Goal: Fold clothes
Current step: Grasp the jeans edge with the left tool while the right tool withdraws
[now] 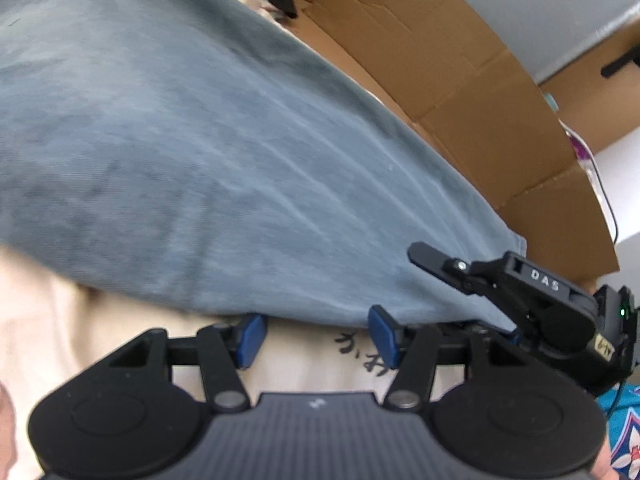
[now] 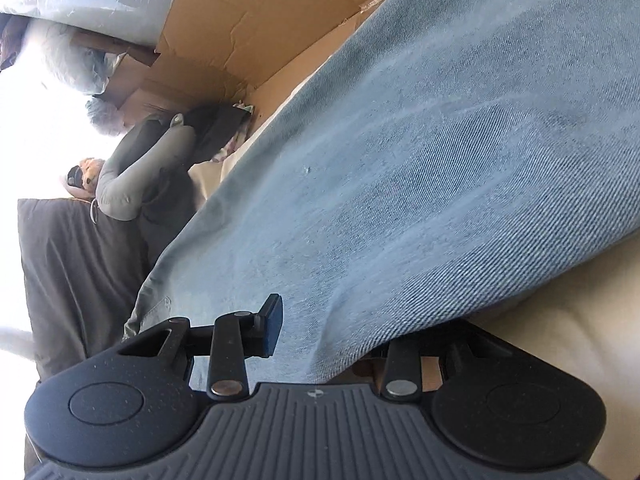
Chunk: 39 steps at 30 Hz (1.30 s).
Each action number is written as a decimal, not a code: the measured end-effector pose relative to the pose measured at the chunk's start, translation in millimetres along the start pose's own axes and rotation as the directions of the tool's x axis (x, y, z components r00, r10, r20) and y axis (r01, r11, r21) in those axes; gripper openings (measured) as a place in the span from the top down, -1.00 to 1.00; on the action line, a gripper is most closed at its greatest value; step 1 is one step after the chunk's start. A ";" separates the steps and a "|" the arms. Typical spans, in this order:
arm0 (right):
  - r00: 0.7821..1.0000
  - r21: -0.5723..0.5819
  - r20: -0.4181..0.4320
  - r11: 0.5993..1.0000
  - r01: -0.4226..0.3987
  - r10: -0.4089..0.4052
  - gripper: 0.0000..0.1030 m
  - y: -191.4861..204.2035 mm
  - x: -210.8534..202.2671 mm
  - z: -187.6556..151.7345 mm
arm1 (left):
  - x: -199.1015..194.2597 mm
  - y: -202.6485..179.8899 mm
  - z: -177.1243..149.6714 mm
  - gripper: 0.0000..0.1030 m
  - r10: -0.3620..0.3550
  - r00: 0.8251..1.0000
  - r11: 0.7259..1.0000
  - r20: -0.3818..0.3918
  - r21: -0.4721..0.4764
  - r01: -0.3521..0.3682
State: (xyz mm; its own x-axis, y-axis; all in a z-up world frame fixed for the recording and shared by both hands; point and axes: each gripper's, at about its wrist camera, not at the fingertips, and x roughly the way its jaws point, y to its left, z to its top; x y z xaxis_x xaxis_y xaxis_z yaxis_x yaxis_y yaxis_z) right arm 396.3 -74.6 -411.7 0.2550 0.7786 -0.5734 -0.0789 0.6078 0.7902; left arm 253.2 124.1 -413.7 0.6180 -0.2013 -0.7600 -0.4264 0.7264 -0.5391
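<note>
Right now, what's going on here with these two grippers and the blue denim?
A person is working a blue denim garment with two handheld grippers, on a cream cloth beside cardboard boxes. The left tongs stand open at the denim's near edge, pads apart, gripping nothing. Denim drapes over the right tongs: one pad shows, the other is hidden, so their grip is unclear. No finished fold is visible.

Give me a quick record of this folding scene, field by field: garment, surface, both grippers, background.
garment: blue denim garment, spread out
surface: cream cloth with dark printed characters
left gripper: open, at the denim's near edge, grasping nothing
right gripper: denim draped over it, one finger hidden; grip unclear
background: cardboard box; dark and grey clothes
</note>
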 end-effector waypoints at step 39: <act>1.000 -0.088 0.021 0.996 0.020 -0.018 -0.23 27.6 10.7 -15.4 | -15.3 35.3 45.7 0.79 -0.241 0.965 0.889 0.100 -0.376 0.261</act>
State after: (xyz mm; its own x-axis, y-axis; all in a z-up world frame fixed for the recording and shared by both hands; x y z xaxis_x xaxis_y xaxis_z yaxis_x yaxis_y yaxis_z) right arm 382.0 -47.1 -399.3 0.2763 0.7639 -0.5832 -0.1587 0.6347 0.7563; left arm 258.9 182.8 -404.5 0.7654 -0.3038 -0.5674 -0.4661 0.3463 -0.8142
